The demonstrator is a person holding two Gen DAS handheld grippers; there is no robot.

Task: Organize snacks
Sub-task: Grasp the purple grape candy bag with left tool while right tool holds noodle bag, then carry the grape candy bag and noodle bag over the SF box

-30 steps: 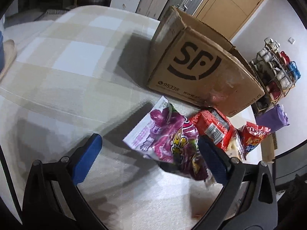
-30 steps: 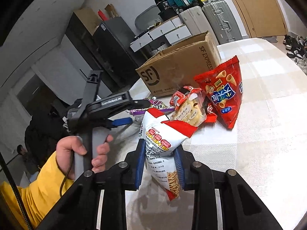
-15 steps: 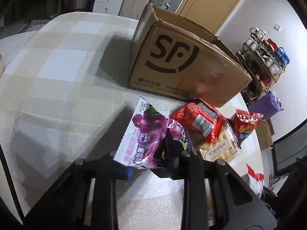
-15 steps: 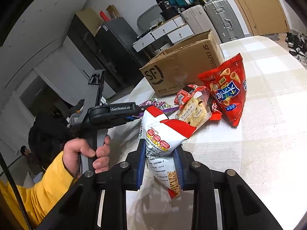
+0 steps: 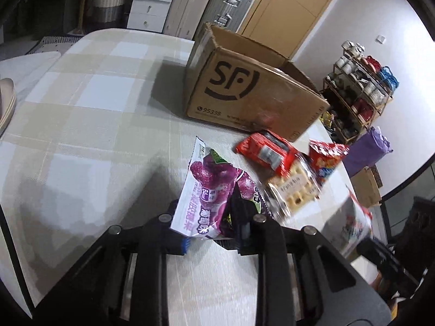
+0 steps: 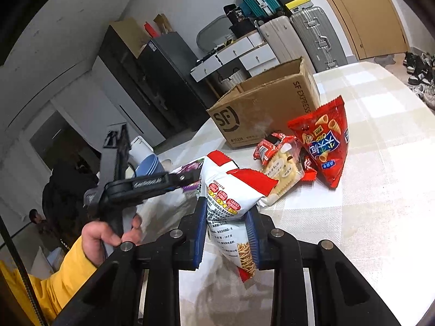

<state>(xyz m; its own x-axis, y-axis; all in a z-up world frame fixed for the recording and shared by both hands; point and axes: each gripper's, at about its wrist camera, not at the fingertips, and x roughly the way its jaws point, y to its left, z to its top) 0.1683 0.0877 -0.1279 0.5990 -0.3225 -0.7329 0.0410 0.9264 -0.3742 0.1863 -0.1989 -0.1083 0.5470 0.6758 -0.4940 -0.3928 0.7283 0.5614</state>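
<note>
Checked tablecloth [image 5: 95,95] ahead: one cardboard box [image 5: 252,95], interior hidden. Your left gripper [image 5: 214,233] clamps one purple packet [image 5: 209,190]; your right gripper [image 6: 227,233] clamps one white bag [image 6: 231,190].

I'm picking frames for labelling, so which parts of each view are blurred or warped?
Left wrist view: the white packet at right is motion-smeared and the biscuit pack is soft; the purple packet stays sharp. Right wrist view: crisp print on the white packet. Both views: fisheye bending with dark corners.

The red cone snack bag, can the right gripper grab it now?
Probably not yet. The right gripper is already shut on the white noodle snack bag, so its jaws are full. The red cone snack bag lies uncovered on the table ahead.
</note>
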